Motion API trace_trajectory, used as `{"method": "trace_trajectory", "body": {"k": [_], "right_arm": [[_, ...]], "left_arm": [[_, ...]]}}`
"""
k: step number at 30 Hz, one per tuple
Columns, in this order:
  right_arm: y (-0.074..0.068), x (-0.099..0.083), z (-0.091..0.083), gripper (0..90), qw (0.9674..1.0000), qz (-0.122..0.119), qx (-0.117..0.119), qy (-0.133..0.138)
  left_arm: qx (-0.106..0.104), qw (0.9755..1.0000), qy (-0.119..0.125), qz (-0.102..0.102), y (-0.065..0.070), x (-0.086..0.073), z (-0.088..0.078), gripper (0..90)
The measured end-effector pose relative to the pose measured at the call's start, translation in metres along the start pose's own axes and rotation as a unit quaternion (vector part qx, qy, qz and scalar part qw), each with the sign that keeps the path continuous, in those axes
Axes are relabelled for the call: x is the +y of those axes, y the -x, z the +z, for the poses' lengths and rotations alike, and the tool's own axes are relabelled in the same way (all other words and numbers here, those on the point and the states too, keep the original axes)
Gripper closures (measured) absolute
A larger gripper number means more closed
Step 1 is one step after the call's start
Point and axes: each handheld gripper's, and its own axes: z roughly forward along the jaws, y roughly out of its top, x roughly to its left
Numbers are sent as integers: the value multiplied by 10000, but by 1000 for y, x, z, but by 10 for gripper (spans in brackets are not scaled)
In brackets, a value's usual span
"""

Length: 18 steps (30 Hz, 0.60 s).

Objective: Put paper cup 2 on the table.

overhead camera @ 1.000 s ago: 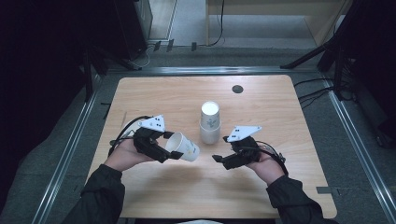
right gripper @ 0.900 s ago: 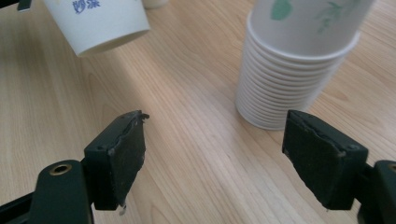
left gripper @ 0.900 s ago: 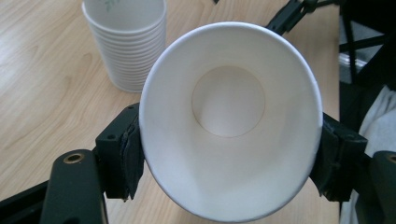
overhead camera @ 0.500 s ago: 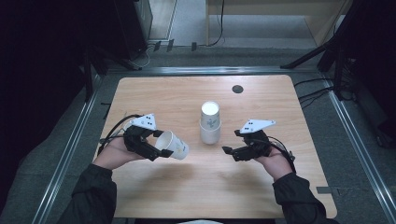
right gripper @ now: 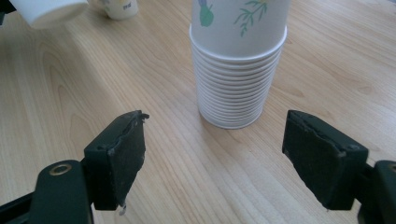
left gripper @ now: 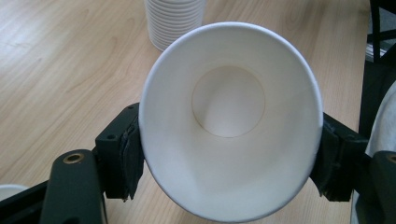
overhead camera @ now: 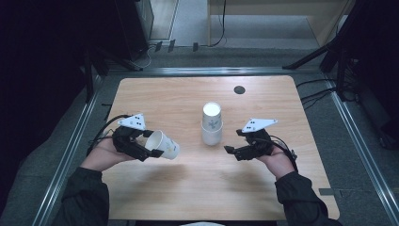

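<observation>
Left gripper (overhead camera: 157, 151): lower left of the high view, clamped on a single paper cup (overhead camera: 162, 145), jaws squeezing it from both sides.
Held cup: tipped on its side, off the wood, open mouth facing back toward the hand; in the left gripper view (left gripper: 232, 186) mouth squashed into an oval between the two black pads (left gripper: 126, 154), white inside, round bottom visible dead centre (left gripper: 229, 100).
Left hand (overhead camera: 101, 156): under the gripper, dark sleeve coming in from the bottom edge.
Table (overhead camera: 179, 99): light wood, rounded corners, small dark round spot (overhead camera: 239, 89) in the upper right part.
Cup stack (overhead camera: 211, 123): middle of the high view, upright, mouths down, standing on the table between the two grippers, apart from both; leafy green print on the top cup.
Same stack up close: top centre of the right gripper view (right gripper: 238, 60), lots of rims nested at the bottom; also peeking in at the top of the left gripper view (left gripper: 173, 21).
Right gripper (overhead camera: 228, 149): lower right of centre in the high view, jaws spread wide, gripping nothing, pointed at the stack and near it but not touching.
Right gripper view (right gripper: 219, 161): bare wood between the two pads (right gripper: 119, 156), stack just beyond the gap.
Right hand (overhead camera: 275, 157): behind the gripper, cable looping off toward the right.
</observation>
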Motion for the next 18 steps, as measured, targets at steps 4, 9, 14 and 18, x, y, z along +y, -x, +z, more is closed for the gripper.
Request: {"method": "trace_trajectory", "body": {"k": [4,9,14,18], "right_arm": [[5,1,0,218,10000,72,-9,29],[10,1,-2,217,9999,85,-95,78],[15,1,-4,217,9998,128,-166,67],[19,0,-5,217,9996,178,-186,66]], "left_arm": [[70,9999,62,-46,-2,-5,-10,243],[178,9998,-20,-83,-6,-15,-17,243],[145,9998,-98,-92,-10,-26,-22,240],[293,9991,-214,-203,-15,-34,-27,241]]}}
